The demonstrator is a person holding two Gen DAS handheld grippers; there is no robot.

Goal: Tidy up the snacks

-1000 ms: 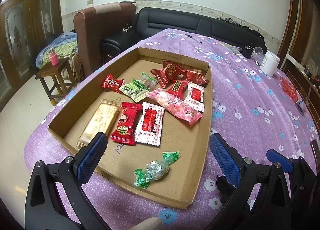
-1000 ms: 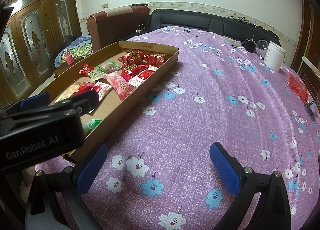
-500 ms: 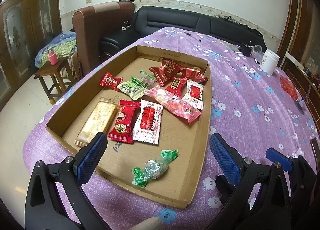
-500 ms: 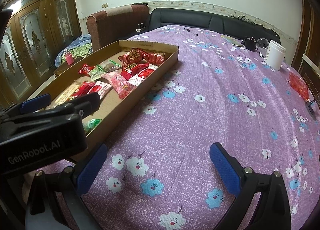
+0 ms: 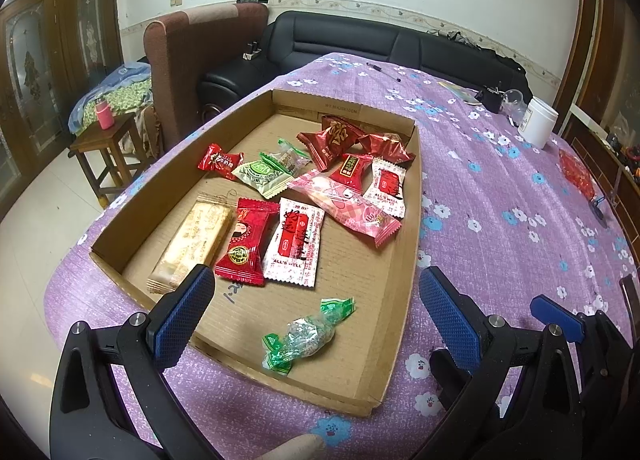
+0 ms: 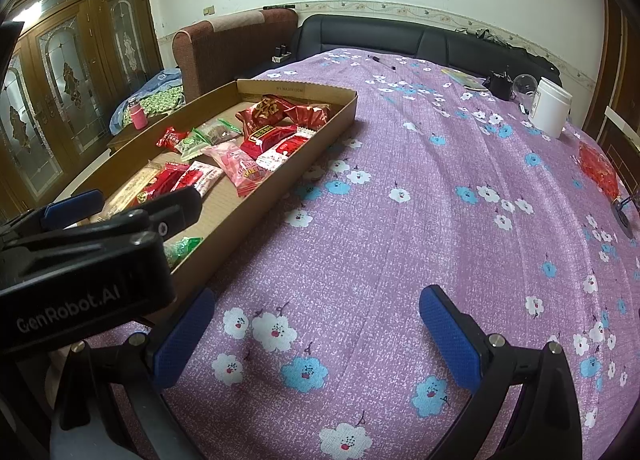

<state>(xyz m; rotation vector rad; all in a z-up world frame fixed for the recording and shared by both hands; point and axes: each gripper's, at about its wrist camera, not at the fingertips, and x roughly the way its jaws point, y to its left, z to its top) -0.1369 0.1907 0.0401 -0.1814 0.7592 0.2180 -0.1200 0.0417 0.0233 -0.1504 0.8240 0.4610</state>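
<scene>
Left wrist view: a round table under a purple flowered cloth [image 5: 500,187] fills the frame, and on it lies a shallow cardboard tray [image 5: 412,227], the landmark for everything else. Inside the tray, wrapped snacks cluster toward its far right corner: a long pink packet [image 5: 348,203], a tan biscuit bar [image 5: 192,244] along the left wall, two white-and-red packets [image 5: 296,244], and several red candies. A green-twisted candy [image 5: 304,336] lies alone near the tray's near edge. Over that edge hangs the left gripper [image 5: 312,312], fingers spread wide, empty. Right of the tray, above bare cloth, the right gripper [image 6: 316,328] is likewise spread and empty. Beyond the tray's far right stands a white jar [image 5: 538,121].
</scene>
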